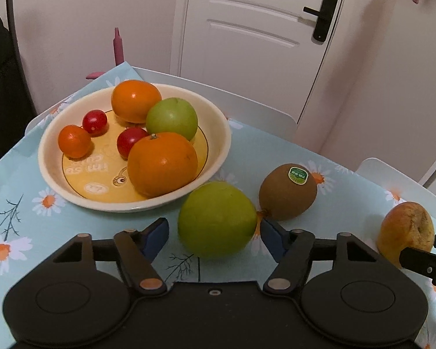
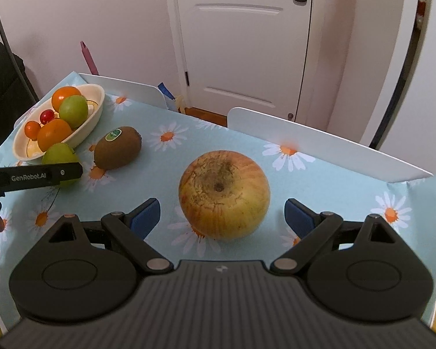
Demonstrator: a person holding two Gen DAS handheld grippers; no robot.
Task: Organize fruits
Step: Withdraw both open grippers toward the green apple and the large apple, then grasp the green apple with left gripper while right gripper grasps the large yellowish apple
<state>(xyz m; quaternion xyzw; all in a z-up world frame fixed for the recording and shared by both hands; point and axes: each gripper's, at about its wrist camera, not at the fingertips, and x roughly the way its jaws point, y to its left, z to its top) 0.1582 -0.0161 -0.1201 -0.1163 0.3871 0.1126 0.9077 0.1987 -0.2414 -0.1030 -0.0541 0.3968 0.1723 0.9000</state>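
A cream bowl holds two oranges, a green fruit, a small tangerine and two red cherry tomatoes; it also shows in the right wrist view. My left gripper is open around a green apple on the table, with gaps on both sides. A kiwi with a sticker lies just beyond it. My right gripper is open around a yellow-red apple, stem end up, without touching it. That apple shows at the right edge of the left wrist view.
The table has a light blue daisy tablecloth. White chair backs stand along the far edge. A white door is behind. The left gripper body crosses the right wrist view at left.
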